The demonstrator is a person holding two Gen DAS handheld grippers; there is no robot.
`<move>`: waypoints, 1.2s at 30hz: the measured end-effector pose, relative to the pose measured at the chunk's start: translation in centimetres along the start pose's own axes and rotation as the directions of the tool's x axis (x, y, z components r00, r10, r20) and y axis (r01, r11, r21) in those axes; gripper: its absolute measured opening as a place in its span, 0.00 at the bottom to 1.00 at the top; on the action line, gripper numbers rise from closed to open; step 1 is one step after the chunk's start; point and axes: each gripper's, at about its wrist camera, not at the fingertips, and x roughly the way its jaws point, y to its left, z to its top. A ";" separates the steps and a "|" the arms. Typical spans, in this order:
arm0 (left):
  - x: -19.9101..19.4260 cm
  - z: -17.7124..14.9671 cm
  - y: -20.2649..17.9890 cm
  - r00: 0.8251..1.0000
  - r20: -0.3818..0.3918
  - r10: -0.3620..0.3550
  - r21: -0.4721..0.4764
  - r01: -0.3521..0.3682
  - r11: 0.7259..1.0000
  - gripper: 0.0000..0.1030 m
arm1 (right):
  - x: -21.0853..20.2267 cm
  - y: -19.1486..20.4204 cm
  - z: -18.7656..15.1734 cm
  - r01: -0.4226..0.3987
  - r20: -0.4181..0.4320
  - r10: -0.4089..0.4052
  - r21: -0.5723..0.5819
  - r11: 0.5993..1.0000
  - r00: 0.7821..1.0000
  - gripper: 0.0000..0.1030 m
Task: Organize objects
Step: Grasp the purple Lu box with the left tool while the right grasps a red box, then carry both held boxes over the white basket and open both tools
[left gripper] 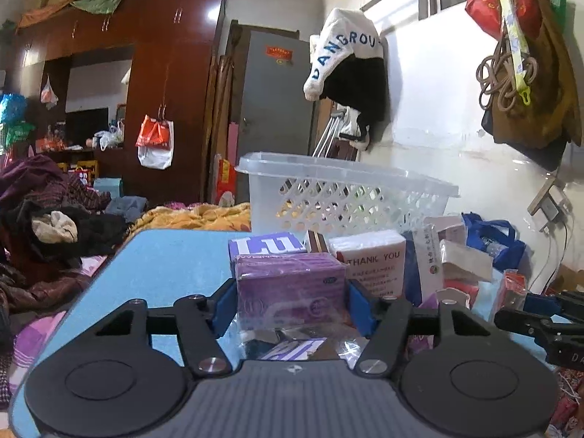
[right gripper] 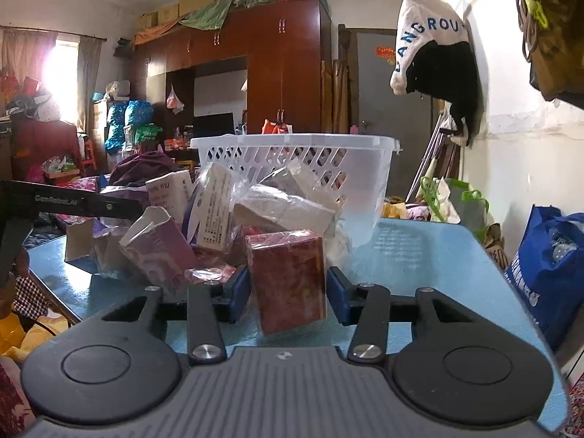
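Soft, even indoor light, fairly dim in the left wrist view. Blown-out daylight from the curtained window at far left of the right wrist view. Heavy fisheye bending and dark corners in both. Faint sheen on the desk. Distant clutter possibly slightly soft.

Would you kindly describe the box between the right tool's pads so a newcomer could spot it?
Start at the white lattice basket on the blue table. In front lies a heap of wrapped packets; nearest stands the dark red box, upright in clear film, unlike its purple and white neighbours.
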 end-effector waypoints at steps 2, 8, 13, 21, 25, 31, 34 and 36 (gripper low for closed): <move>-0.4 0.1 0.1 1.000 0.011 -0.004 0.000 0.004 1.000 0.64 | -0.3 -0.1 0.2 0.003 0.006 -0.003 0.002 1.000 1.000 0.48; -1.1 0.2 0.7 0.999 0.034 -0.004 -0.010 0.004 1.000 0.64 | -0.9 -0.8 0.5 0.017 0.027 -0.017 0.014 1.000 0.999 0.48; -1.5 0.6 1.4 0.998 0.056 0.004 -0.030 -0.003 1.000 0.64 | -1.2 -1.5 0.9 0.033 0.042 -0.034 0.024 0.999 0.999 0.48; -1.7 0.9 1.9 0.997 0.072 0.007 -0.040 -0.004 0.999 0.64 | -1.2 -1.6 1.4 0.046 0.055 -0.047 0.020 0.999 0.997 0.48; -1.8 1.0 2.1 0.997 0.077 0.005 -0.040 -0.002 0.999 0.64 | -1.2 -1.8 1.7 0.048 0.060 -0.049 0.019 0.999 0.997 0.48; -1.8 1.2 2.3 0.996 0.086 -0.003 -0.035 0.006 0.999 0.64 | -0.9 -2.0 2.1 0.048 0.058 -0.049 0.025 0.999 0.997 0.48; -1.8 1.6 2.5 0.995 0.095 -0.011 -0.033 0.014 0.999 0.64 | -0.9 -2.3 2.9 0.051 0.065 -0.052 0.022 0.998 0.997 0.48; -1.6 2.5 2.6 0.994 0.104 -0.019 -0.036 0.023 0.999 0.64 | -0.8 -2.4 4.0 0.057 0.079 -0.057 0.011 0.998 0.995 0.47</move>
